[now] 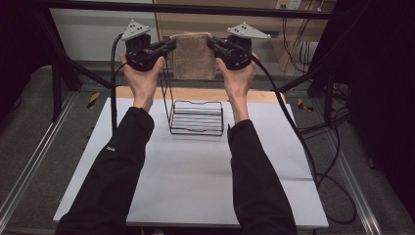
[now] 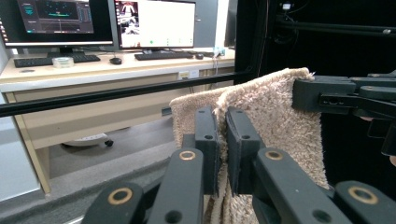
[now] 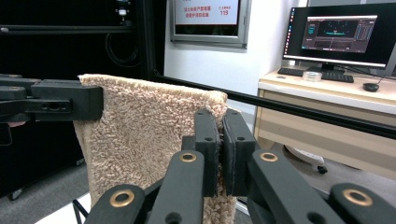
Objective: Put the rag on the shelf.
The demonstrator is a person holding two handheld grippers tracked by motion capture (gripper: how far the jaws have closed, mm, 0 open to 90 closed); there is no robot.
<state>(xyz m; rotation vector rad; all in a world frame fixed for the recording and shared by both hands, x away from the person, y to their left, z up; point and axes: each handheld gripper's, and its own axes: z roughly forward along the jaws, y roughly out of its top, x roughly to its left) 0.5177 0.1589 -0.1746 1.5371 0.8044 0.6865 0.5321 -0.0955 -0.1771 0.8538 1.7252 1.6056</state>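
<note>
Fingers of the left gripper pinch one top corner of the beige towel, and those of the right gripper pinch the other, so it hangs folded and taut between them, lifted above the black wire rack on the white table. Pickup looks done; lowering it over the rack's upright frame is left, I judge
</note>
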